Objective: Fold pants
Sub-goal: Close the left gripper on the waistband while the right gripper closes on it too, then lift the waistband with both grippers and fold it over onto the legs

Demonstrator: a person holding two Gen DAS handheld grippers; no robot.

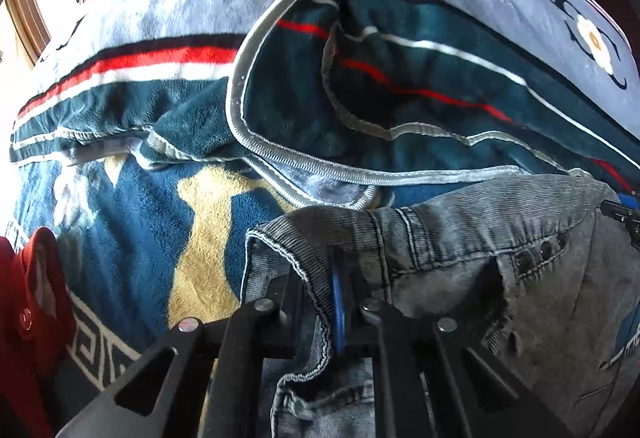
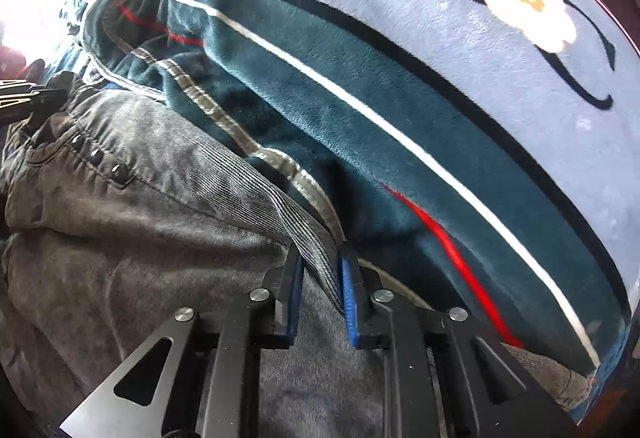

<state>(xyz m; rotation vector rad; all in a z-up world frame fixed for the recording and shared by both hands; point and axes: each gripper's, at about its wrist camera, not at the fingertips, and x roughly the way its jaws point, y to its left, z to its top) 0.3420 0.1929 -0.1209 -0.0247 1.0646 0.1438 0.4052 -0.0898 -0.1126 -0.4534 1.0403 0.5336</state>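
Grey washed denim pants [image 1: 460, 250] lie on a bed, with the waistband and a row of dark rivets toward the blankets. My left gripper [image 1: 324, 278] is shut on the pants' left waistband edge, and the stitched hem curls over its blue pad. In the right wrist view the pants [image 2: 132, 222] fill the lower left. My right gripper [image 2: 320, 270] is shut on the pants' right ribbed edge, with the cloth pinched between its blue pads. The tip of the right gripper shows at the right edge of the left wrist view [image 1: 624, 216].
A bunched fleece blanket [image 1: 360, 86], teal and pale blue with red and white stripes and flowers, lies just beyond the pants; it also shows in the right wrist view [image 2: 400, 98]. A blue and yellow patterned bedcover [image 1: 168, 230] lies beneath. A red garment [image 1: 32, 302] sits at the left.
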